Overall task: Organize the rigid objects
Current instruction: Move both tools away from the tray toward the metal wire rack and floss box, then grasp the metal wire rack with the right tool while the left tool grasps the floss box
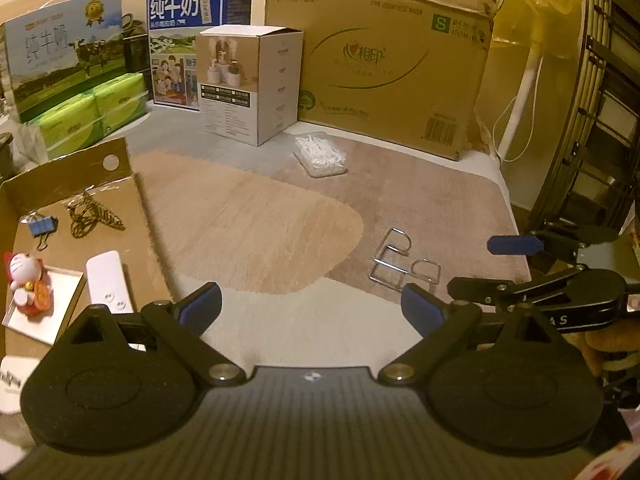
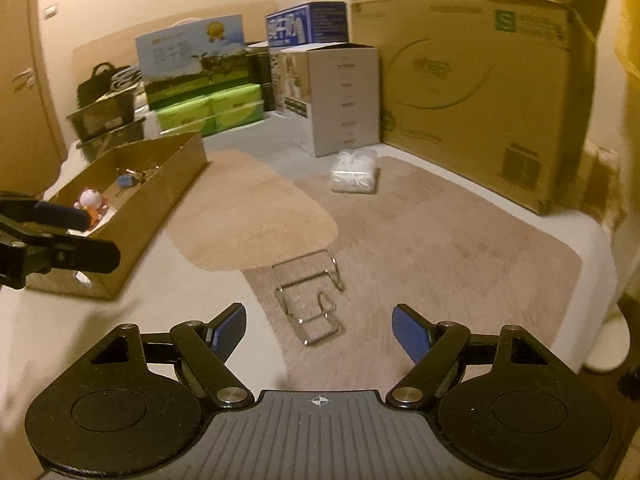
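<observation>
A bent wire rack (image 2: 310, 300) lies on the brown rug just ahead of my right gripper (image 2: 319, 330), which is open with nothing between its blue pads. In the left wrist view the same wire rack (image 1: 404, 262) lies to the right of my left gripper (image 1: 310, 308), also open and empty. A shallow cardboard box (image 1: 100, 208) at the left holds a white remote (image 1: 108, 280), a cat toy (image 1: 26, 284), a blue binder clip (image 1: 42, 226) and a striped hair claw (image 1: 92, 216). A clear case of white clips (image 1: 320, 154) lies further back.
Milk cartons (image 1: 200, 40), green tissue packs (image 1: 92, 112), a white product box (image 1: 252, 84) and a large cardboard carton (image 1: 392, 64) line the back. A fan stand (image 1: 520, 96) and a dark rack (image 1: 600, 120) are at the right. The cardboard box (image 2: 132, 208) sits left of the right gripper.
</observation>
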A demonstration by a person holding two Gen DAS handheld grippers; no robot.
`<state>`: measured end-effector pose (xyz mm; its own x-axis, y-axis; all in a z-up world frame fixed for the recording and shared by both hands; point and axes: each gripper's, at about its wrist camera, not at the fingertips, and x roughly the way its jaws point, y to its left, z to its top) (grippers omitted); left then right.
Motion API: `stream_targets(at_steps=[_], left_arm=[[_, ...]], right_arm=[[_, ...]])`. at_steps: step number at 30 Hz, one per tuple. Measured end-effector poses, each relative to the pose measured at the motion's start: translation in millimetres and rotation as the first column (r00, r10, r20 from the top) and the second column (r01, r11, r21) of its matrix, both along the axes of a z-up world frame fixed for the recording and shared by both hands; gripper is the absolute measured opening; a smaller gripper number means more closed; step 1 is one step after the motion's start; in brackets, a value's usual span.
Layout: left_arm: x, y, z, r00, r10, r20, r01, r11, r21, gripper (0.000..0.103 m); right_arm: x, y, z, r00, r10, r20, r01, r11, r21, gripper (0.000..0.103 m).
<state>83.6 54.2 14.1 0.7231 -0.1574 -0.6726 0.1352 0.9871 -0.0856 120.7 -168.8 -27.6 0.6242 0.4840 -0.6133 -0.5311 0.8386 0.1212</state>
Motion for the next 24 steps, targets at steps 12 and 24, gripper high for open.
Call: stream_targets(at_steps=[12,24], left_arm=[[45,-2,-27,0.997,-0.056,-0.045,0.058,0.997,0.044,0.095],[60,1,-38,0.997,-0.048,-0.061,0.049,0.999,0.022,0.095]], right_arm=[[46,17,-31,0.984,0.176,0.012,-0.175,0.983,-0.063,0.080],[68,37,-50,0.962,0.272,0.026,-0.268,0.957,-0.110,0.066]])
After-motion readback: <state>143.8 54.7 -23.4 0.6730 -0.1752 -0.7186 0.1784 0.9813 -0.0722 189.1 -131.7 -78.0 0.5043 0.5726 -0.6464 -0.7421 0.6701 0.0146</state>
